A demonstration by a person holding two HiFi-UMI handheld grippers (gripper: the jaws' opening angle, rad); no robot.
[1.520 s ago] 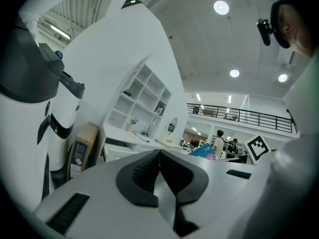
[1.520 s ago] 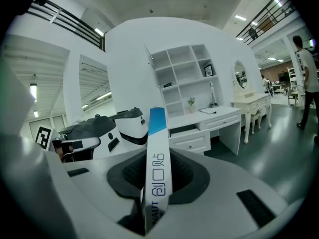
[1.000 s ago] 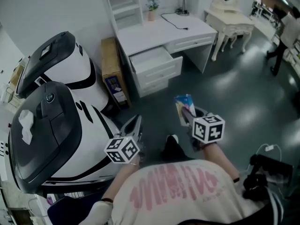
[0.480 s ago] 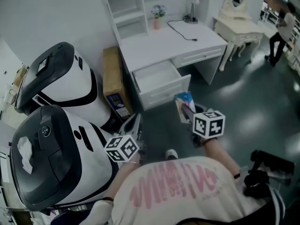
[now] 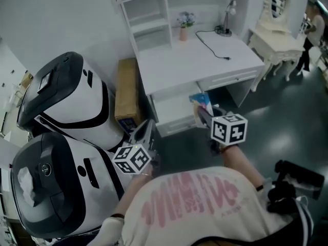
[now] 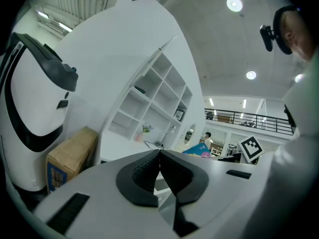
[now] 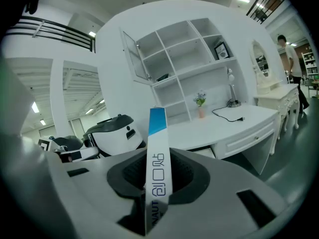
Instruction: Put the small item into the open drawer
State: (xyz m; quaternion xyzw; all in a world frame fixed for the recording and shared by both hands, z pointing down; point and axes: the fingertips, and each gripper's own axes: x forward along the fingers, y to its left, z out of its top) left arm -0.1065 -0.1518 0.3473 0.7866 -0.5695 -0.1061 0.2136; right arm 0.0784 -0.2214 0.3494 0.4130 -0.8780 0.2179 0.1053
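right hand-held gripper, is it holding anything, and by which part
Yes: the right hand-held gripper is shut on a thin packet, pinched near its white end, with the blue end sticking out past the jaws. The left hand-held gripper holds nothing.

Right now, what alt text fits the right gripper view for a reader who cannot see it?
The right hand-held gripper clamps a small flat box, white with a blue end, seen edge-on. Beyond it stands a white desk with shelves, a lamp and a potted plant.

Free floor [image 5: 271, 122] up to drawer [image 5: 174, 123]; cardbd box [image 5: 126, 94], white machines [image 5: 72, 106] tight on L
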